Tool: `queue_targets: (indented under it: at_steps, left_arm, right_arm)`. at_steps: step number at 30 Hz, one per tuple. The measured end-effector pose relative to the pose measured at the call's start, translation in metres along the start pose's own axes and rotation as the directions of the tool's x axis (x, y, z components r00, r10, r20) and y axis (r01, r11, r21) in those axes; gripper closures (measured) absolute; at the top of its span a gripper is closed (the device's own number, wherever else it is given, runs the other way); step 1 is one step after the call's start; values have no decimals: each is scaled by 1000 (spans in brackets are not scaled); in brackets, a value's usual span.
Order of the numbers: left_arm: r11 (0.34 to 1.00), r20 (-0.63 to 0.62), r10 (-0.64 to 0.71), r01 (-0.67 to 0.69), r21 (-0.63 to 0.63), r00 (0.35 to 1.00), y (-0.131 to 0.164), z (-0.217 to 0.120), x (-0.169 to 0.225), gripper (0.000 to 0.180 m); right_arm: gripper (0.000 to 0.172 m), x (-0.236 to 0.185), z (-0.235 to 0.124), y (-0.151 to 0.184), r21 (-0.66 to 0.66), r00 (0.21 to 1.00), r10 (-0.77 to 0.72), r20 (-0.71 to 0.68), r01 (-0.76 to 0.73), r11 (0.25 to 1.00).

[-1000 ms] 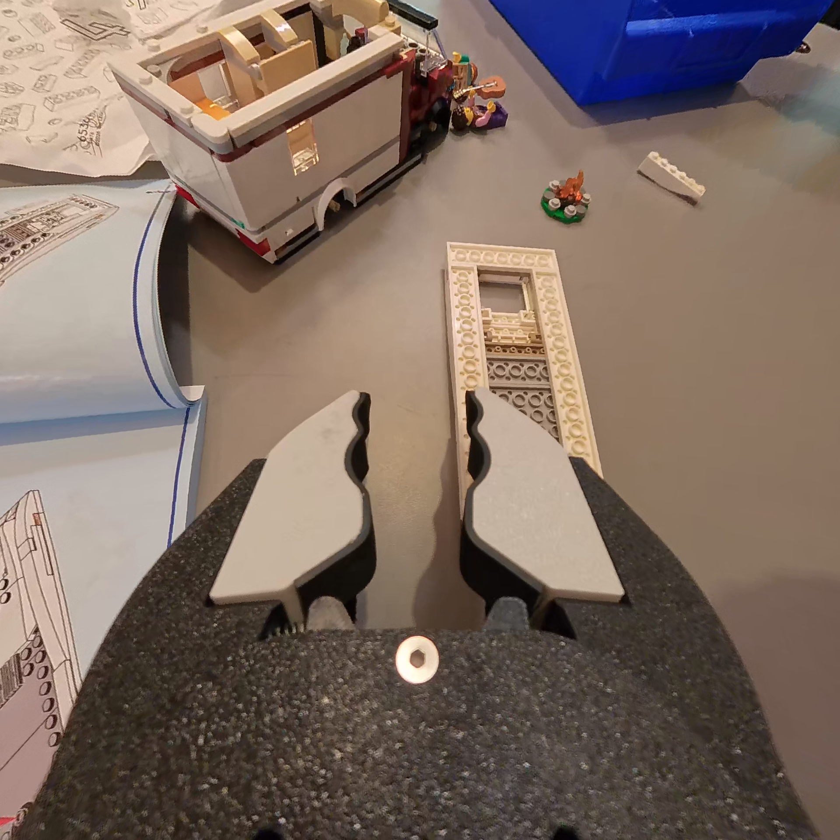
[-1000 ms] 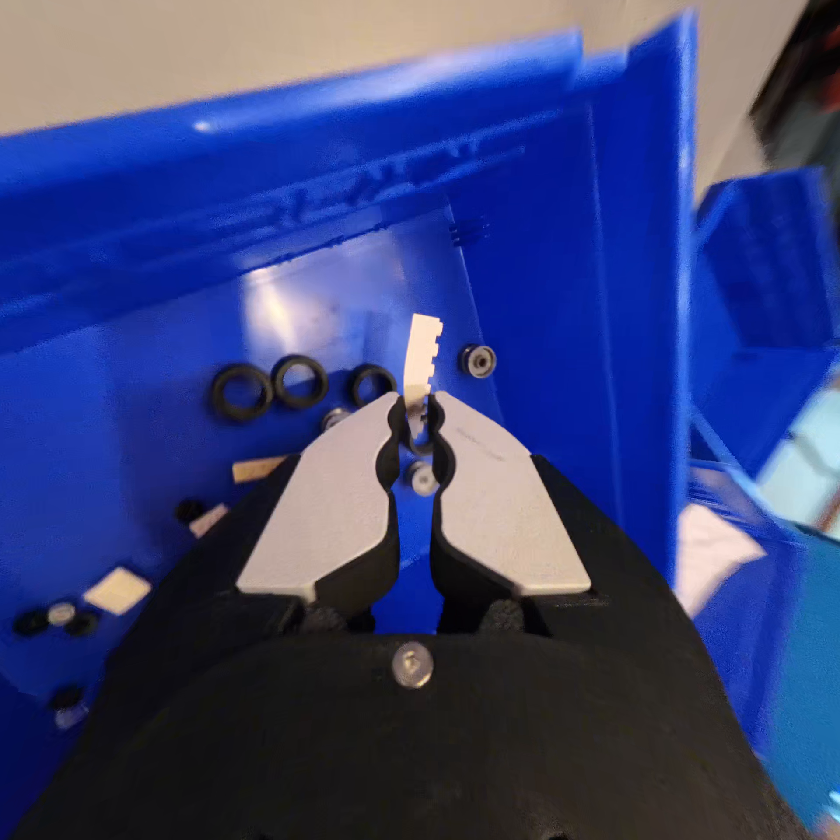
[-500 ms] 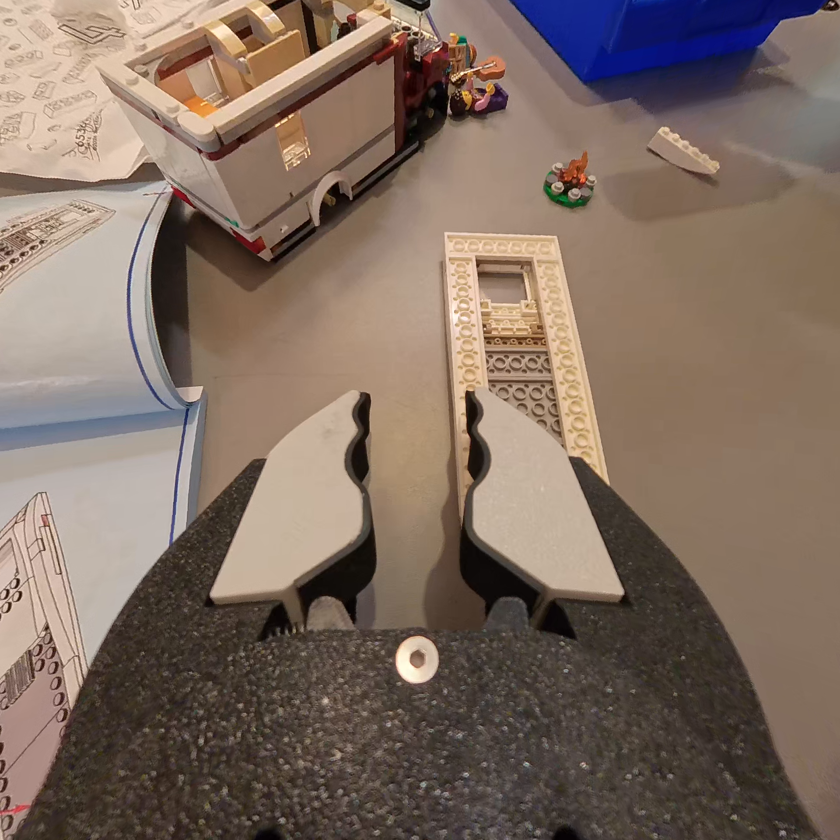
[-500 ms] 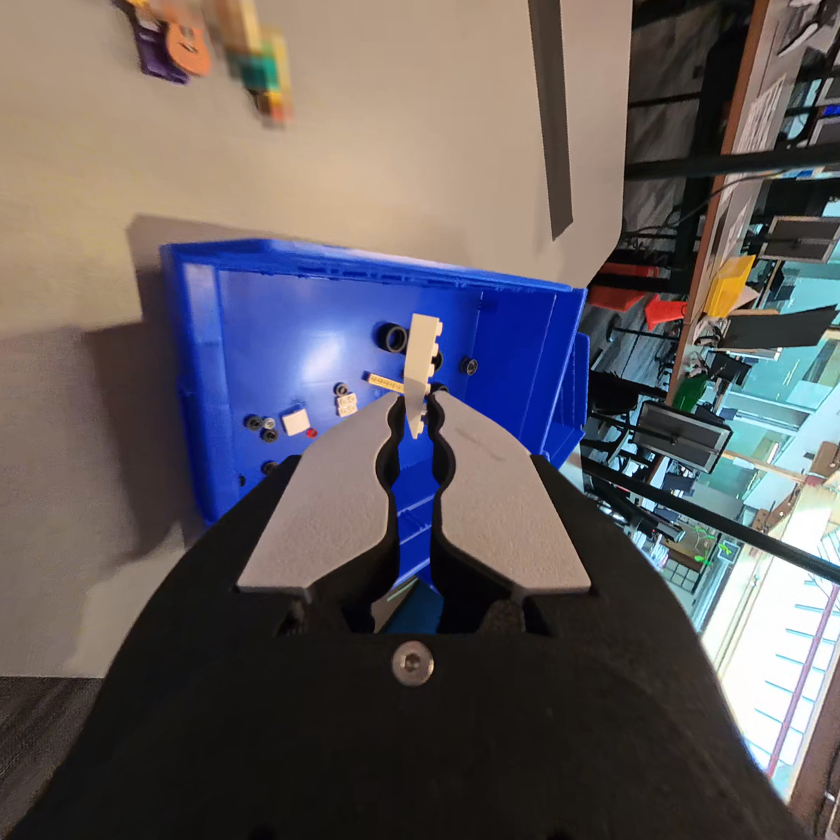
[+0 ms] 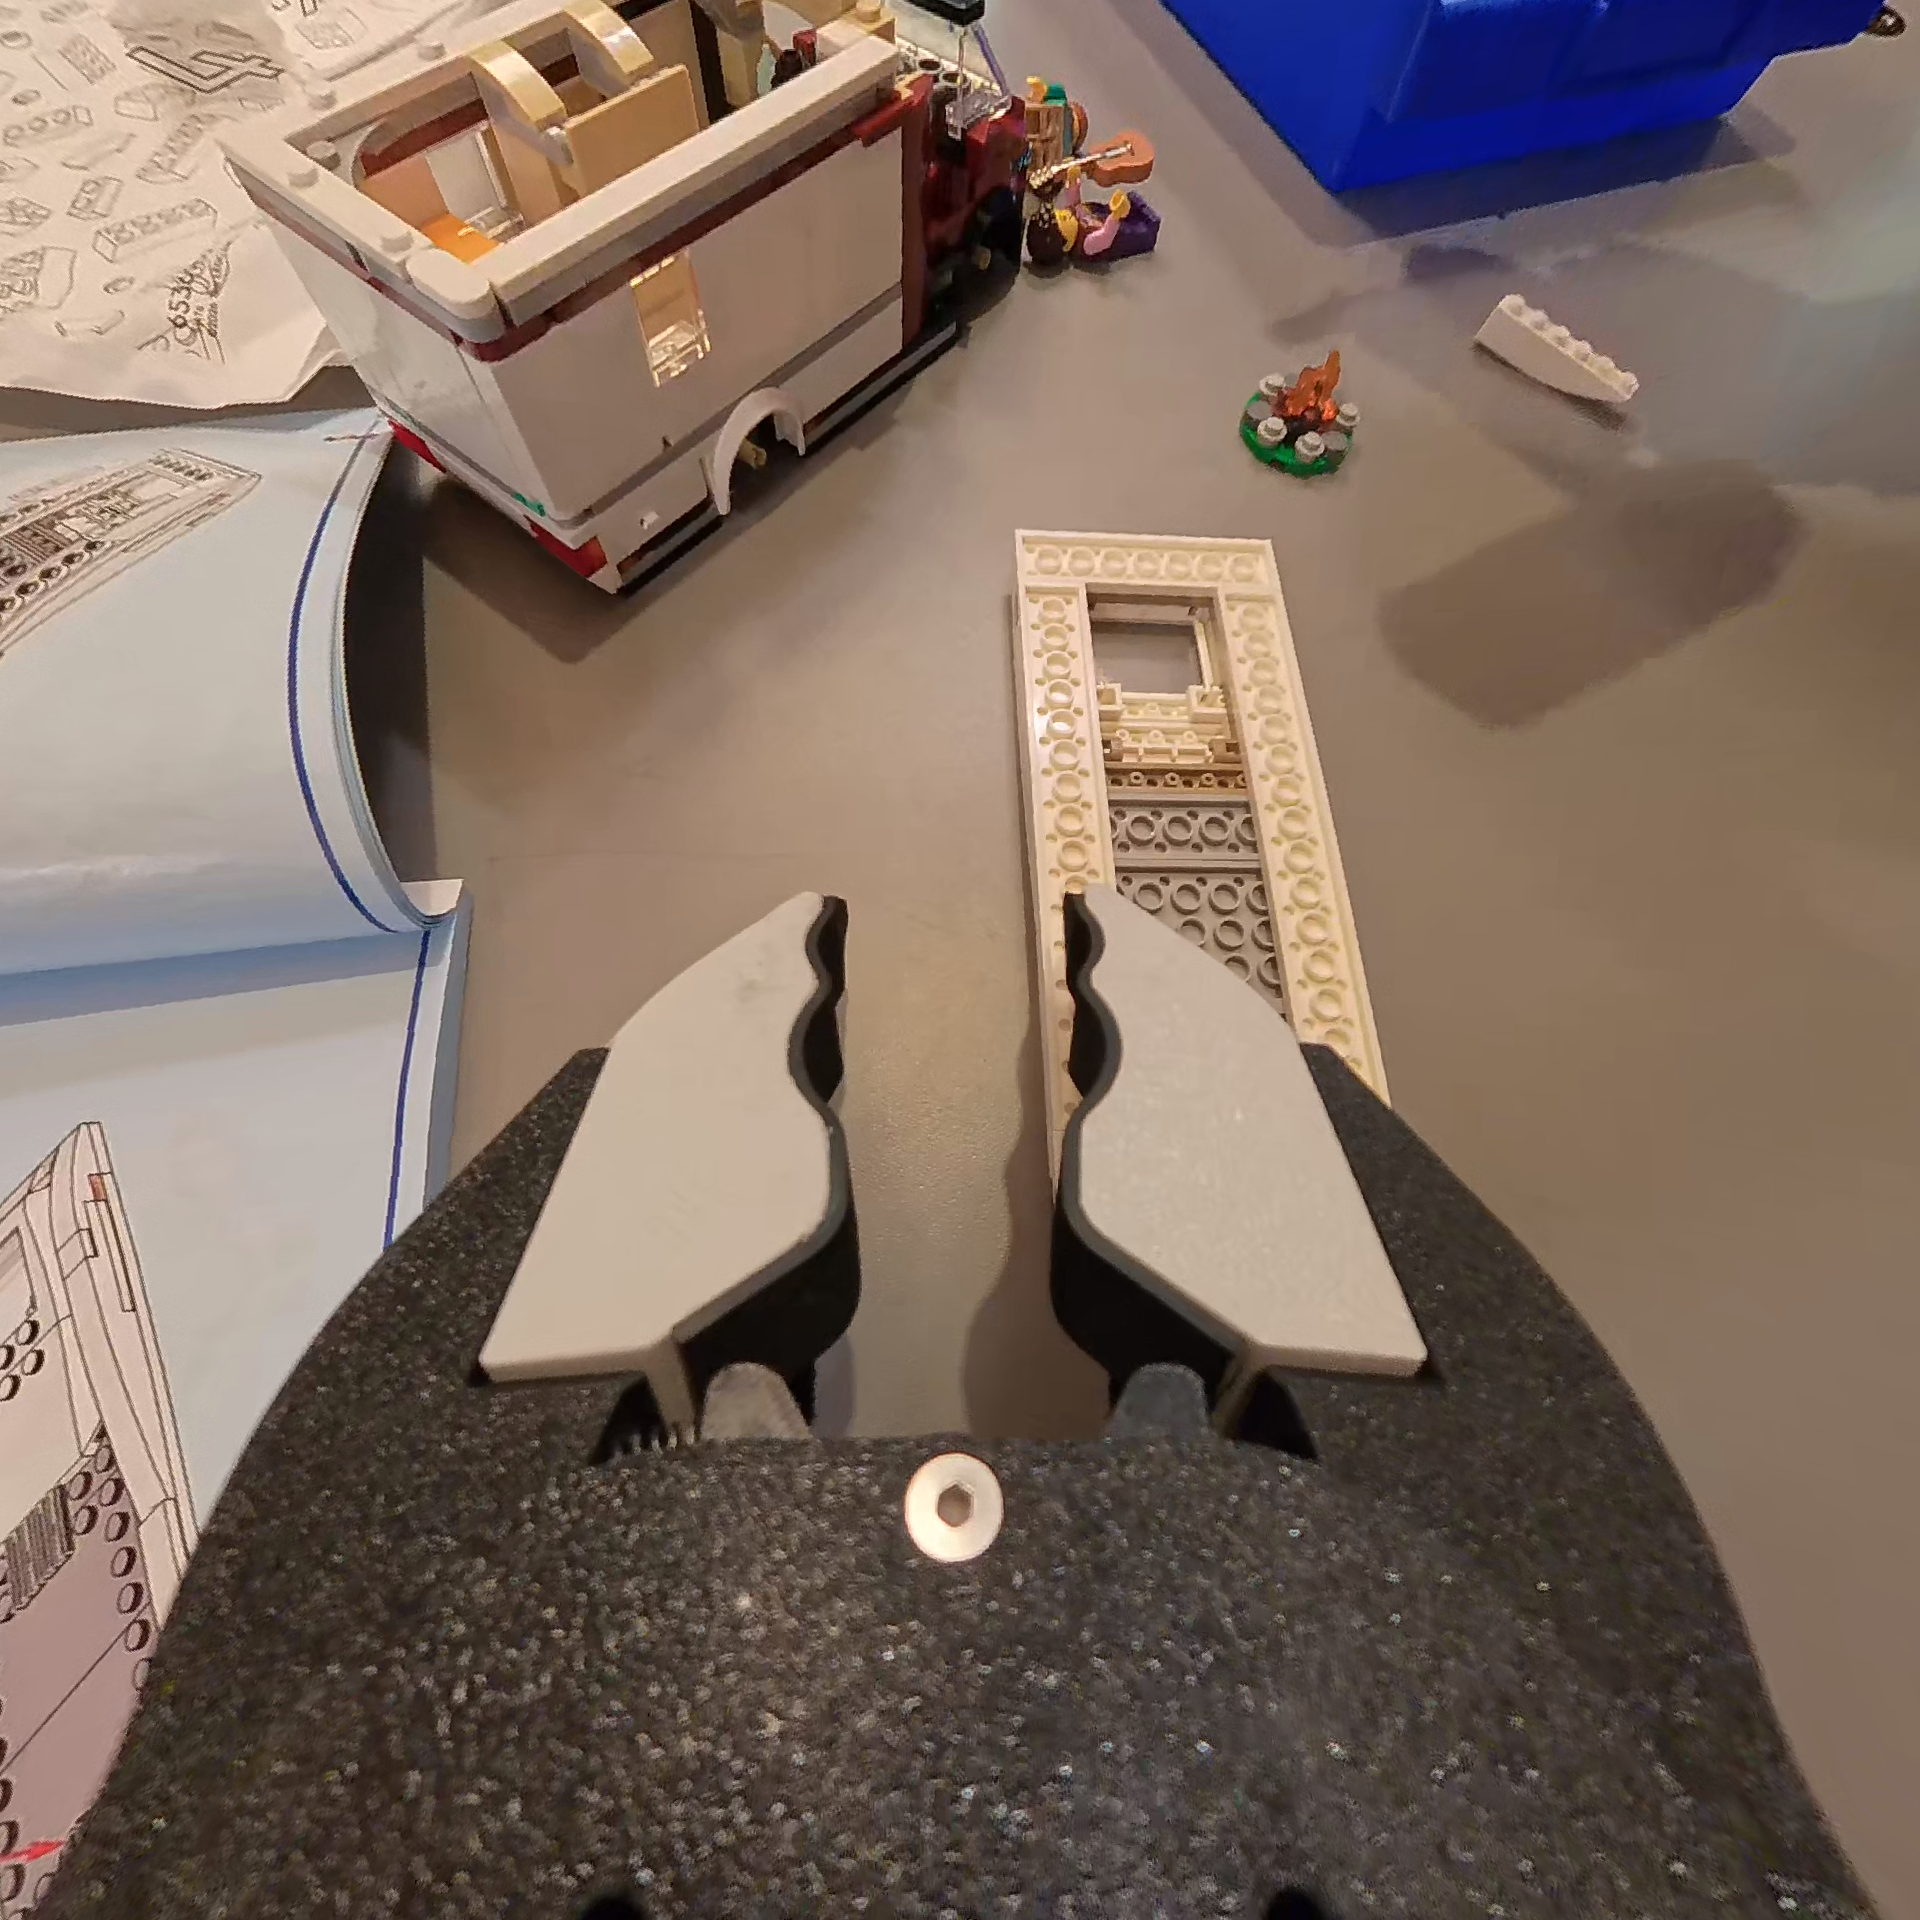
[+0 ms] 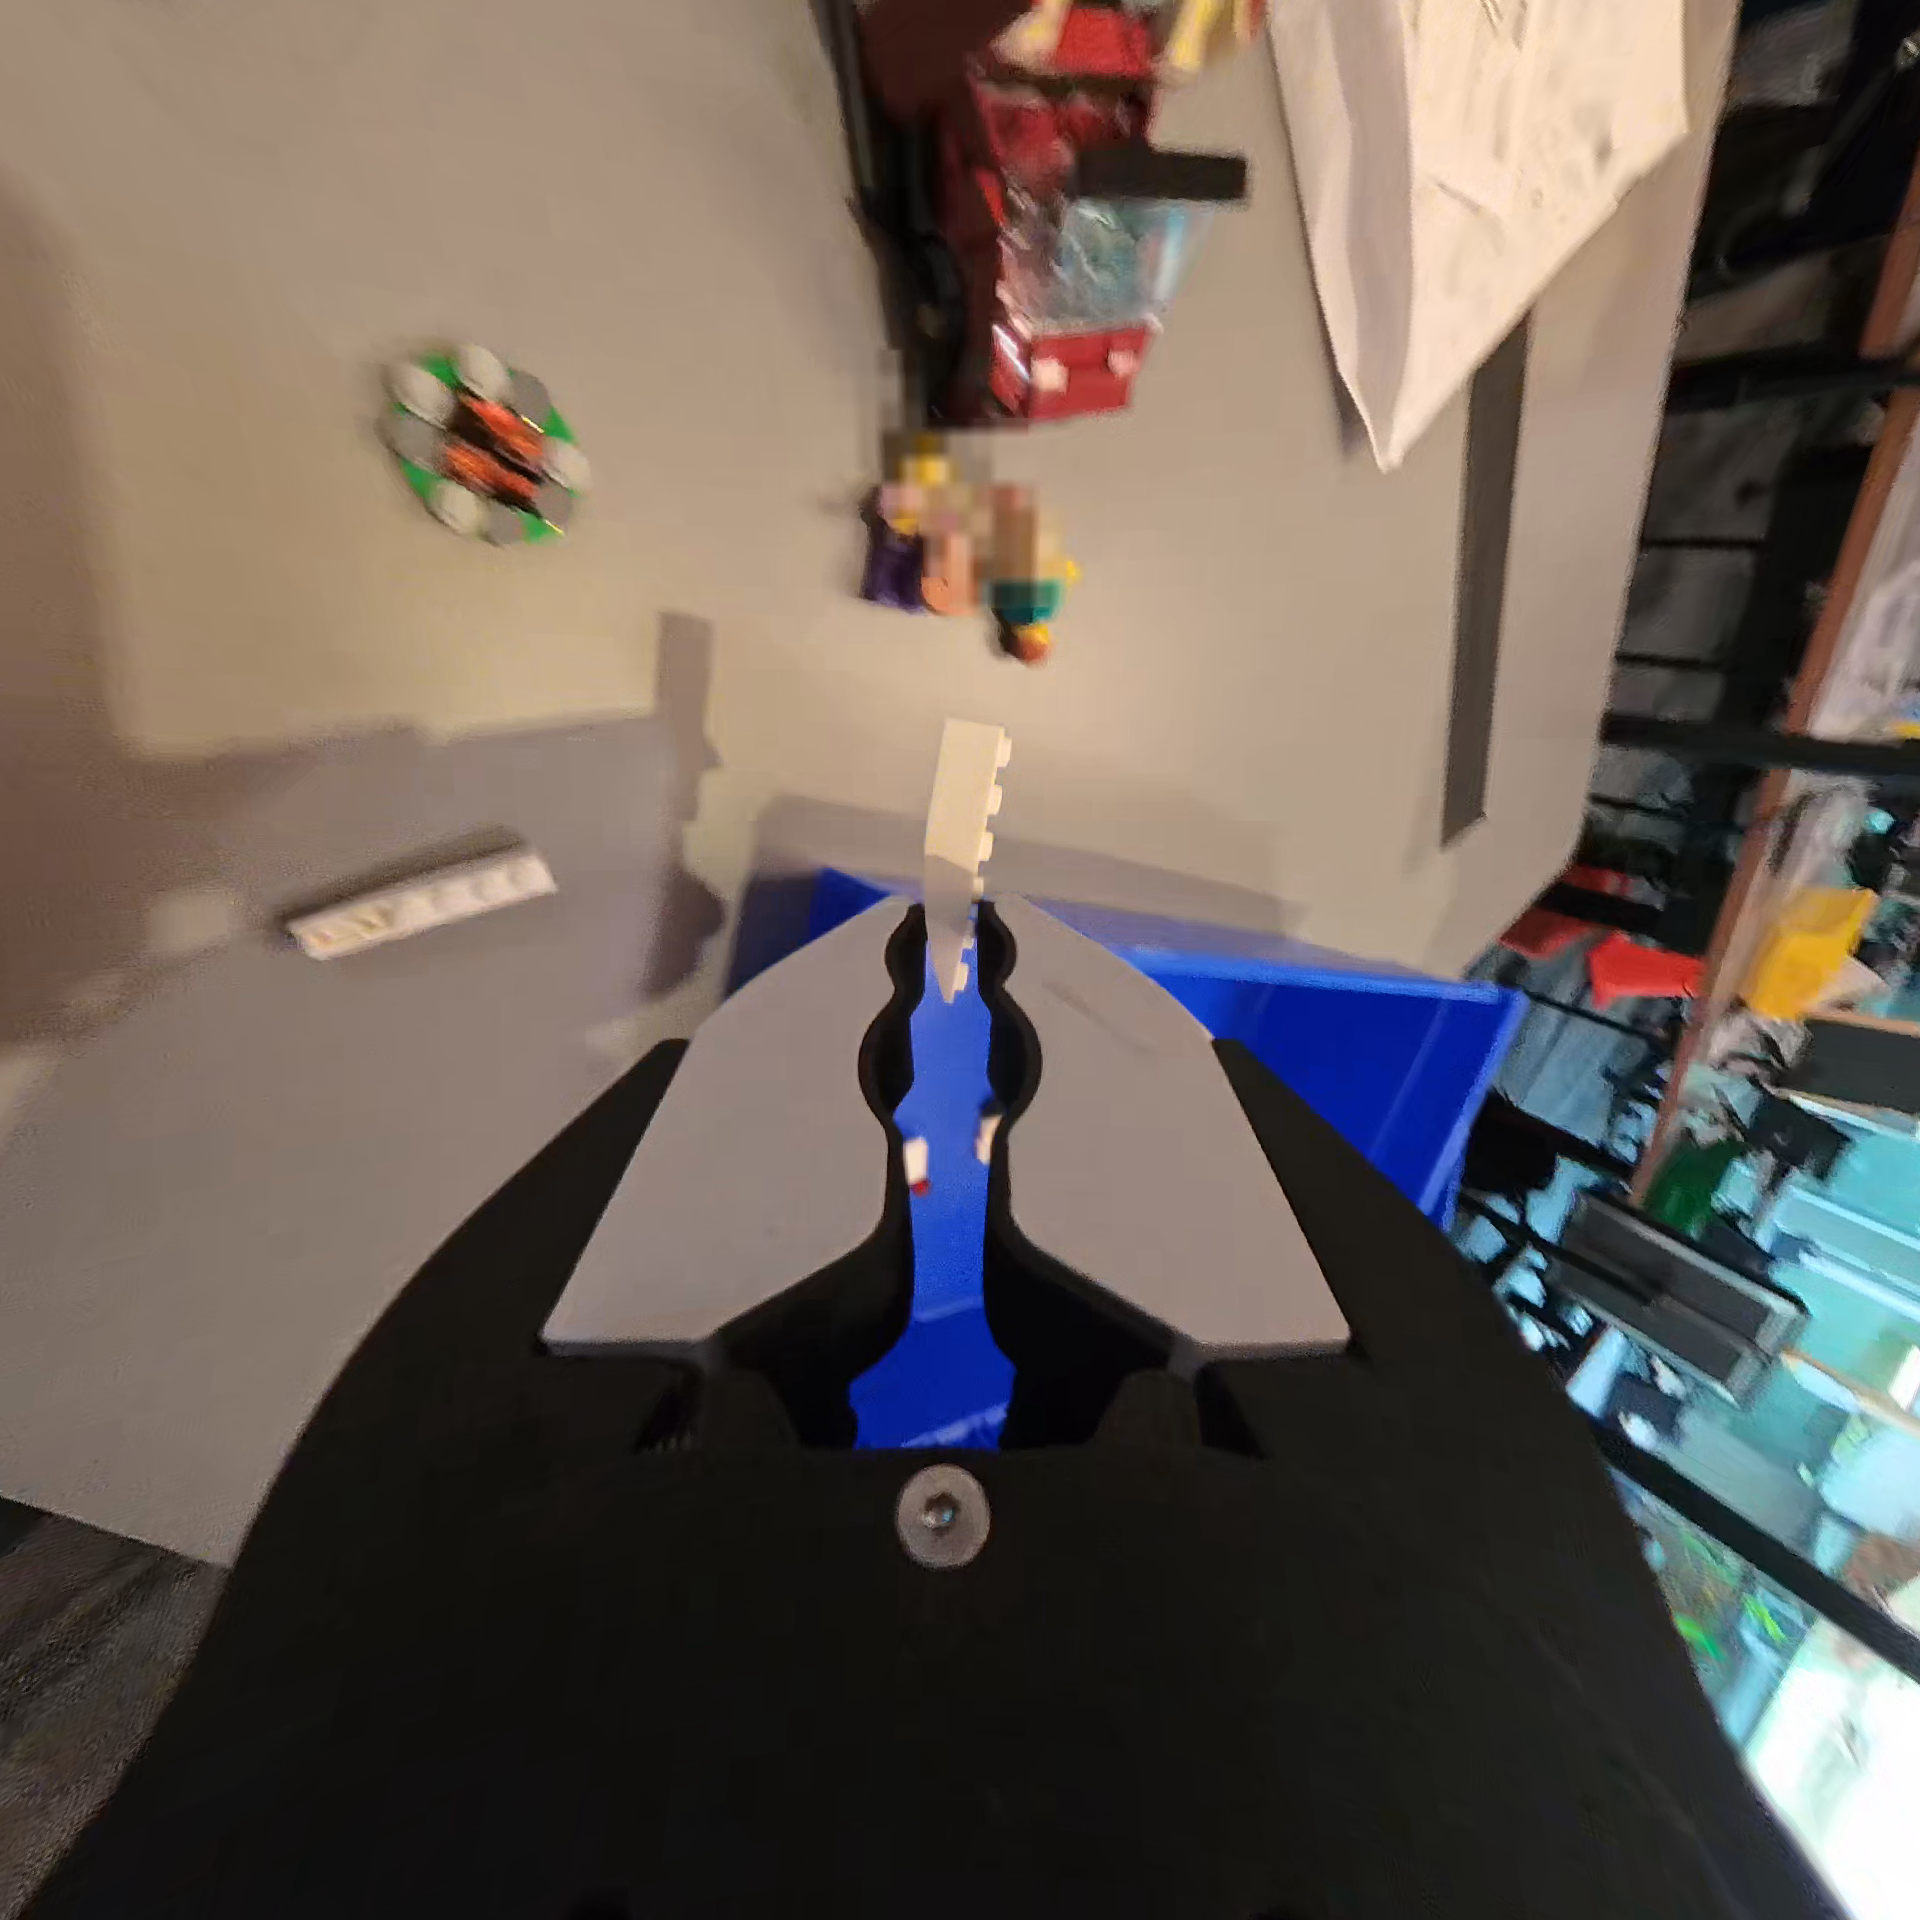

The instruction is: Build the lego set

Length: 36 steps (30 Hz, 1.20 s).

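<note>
My left gripper (image 5: 954, 914) is open and empty above the grey table, its right finger over the near end of a long cream brick plate (image 5: 1153, 727) with a window hole and grey plates. My right gripper (image 6: 951, 914) is shut on a white sloped brick (image 6: 964, 805), which sticks out forward from the fingertips, above the rim of a blue bin (image 6: 1299, 1049). A second white sloped brick lies on the table, in the left wrist view (image 5: 1553, 362) and in the right wrist view (image 6: 416, 906).
A white and dark red brick camper (image 5: 623, 260) with an open roof stands at the back left, toy figures (image 5: 1091, 197) beside it. A small green campfire piece (image 5: 1299, 410) lies near the plate. Open instruction booklets (image 5: 156, 727) lie at the left. The blue bin (image 5: 1507, 73) stands at the back right. My right fingertips sit around 30 cm from my left ones. The long cream brick plate (image 5: 1153, 727) is about 6 cm from my left fingertips and 20 cm from my right.
My right gripper has lifted the white sloped brick out of the blue bin and swung away over the table, still shut on it. My left gripper has barely moved.
</note>
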<state>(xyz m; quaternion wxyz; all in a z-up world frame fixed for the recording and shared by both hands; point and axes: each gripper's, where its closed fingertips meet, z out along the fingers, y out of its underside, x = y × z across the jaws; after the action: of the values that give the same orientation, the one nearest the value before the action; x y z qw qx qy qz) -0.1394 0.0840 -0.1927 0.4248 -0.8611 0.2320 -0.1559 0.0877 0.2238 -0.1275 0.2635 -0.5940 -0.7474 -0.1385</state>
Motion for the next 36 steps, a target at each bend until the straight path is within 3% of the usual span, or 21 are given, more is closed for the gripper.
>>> queue_targets:
  at_steps: [7, 13, 17, 27, 36]
  left_arm:
    - [1000, -14, -2, 2, -3, 1000, 1, -1, 1, 139]
    - [1000, -29, -15, 15, 2, 999, 0, -1, 1, 139]
    - [1000, -35, -13, 13, 1, 999, 0, -1, 2, 139]
    - [993, -29, -89, 91, 74, 996, -7, -10, -13, 139]
    - [986, -70, -119, 126, 108, 990, -11, -15, -14, 139]
  right_arm:
    - [163, -91, 19, -76, 265, 943, -76, 323, -14, 964]
    - [163, -135, 33, -99, 335, 876, -156, 455, -6, 942]
    - [155, -131, 32, -106, 371, 862, -154, 484, -42, 928]
    - [138, -97, 36, -137, 495, 905, -135, 403, -92, 864]
    - [100, -97, 42, -161, 553, 887, -277, 369, 30, 833]
